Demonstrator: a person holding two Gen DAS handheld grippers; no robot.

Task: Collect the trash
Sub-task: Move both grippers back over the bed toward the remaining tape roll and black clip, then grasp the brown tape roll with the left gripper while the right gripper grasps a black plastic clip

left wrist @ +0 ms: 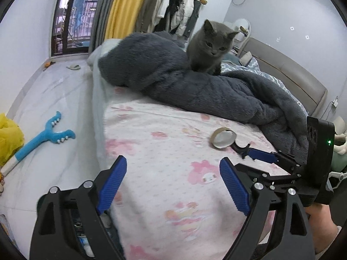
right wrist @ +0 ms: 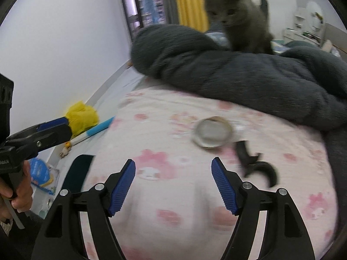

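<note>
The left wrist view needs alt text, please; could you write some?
An open left gripper hovers over a pink sheet where a tape roll lies. Behind it, a grey kitten sits on a dark blanket.

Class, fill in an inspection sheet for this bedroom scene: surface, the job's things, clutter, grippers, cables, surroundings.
Surface: bed sheet, pink with cartoon prints.
Job's things: empty tape roll lying on the sheet; curved black piece beside it, blurred.
Clutter: grey blanket heaped across the bed; blue toy and yellow bag on the floor.
Grippers: left gripper open, empty; right gripper open, empty, nearer the roll.
Cables: wall plug and cord by the headboard.
Surroundings: grey kitten on the blanket, window, yellow curtain.
</note>
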